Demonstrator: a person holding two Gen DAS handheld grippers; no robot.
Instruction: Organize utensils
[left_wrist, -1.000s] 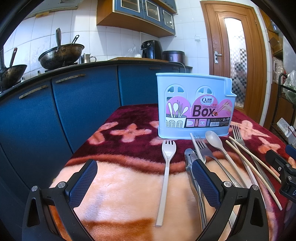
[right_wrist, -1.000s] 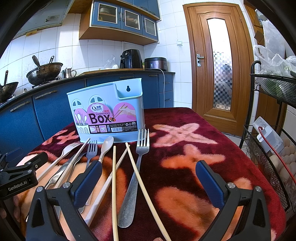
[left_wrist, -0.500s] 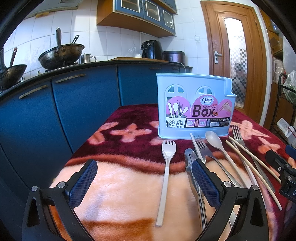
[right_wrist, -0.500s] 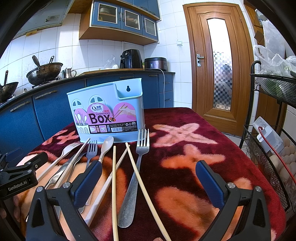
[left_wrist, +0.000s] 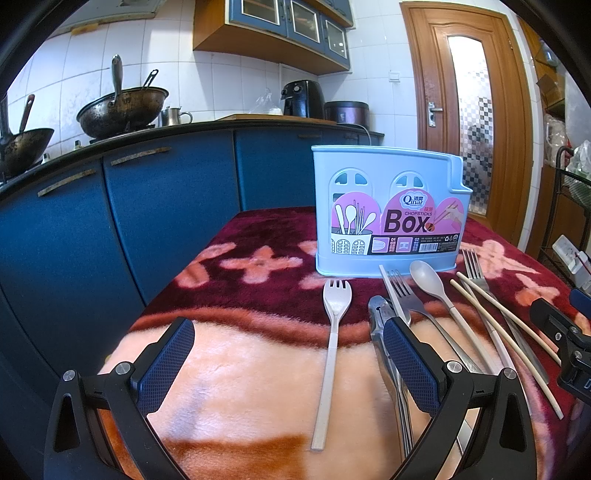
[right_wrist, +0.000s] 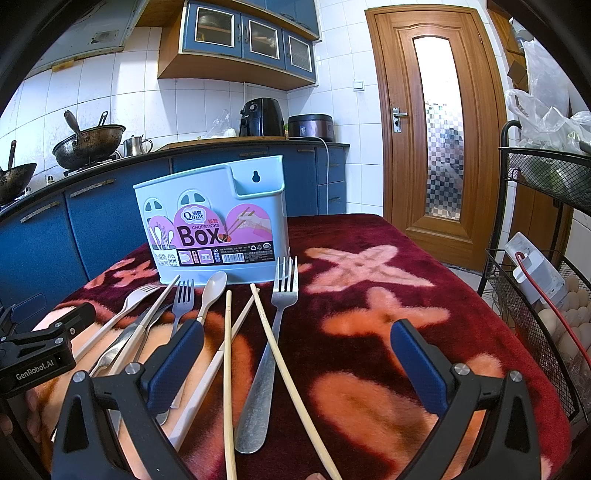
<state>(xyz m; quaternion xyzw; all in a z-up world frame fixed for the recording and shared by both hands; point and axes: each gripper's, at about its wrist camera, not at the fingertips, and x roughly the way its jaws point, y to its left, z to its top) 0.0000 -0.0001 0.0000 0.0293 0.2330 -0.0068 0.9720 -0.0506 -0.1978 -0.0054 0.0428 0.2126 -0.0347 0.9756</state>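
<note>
No utensil stowed yet. Left gripper (left_wrist: 288, 350) and right gripper (right_wrist: 295, 350) both hang spread and empty. Utensils (beige fork (left_wrist: 334, 314), chopsticks (right_wrist: 229, 362)) lie before the holder box (left_wrist: 388, 214). Next, I judge: straddle one handle, pinch it.

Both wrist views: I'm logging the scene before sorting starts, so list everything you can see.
utensil box: one, light blue, upright at the far end of the utensil row
plastic fork: one, beige, leftmost, lying apart
metal forks: at least two, silver, in the row
spoon: one, beige, mid-row
chopsticks: two, pale wood, beside the large fork
tongs: one, silver, partly behind a finger
blanket: one, maroon and pink, covering the table
woks: two, dark, on the counter
wire rack: one, black, far right
left hand-held gripper: open, empty
right hand-held gripper: open, empty
</note>
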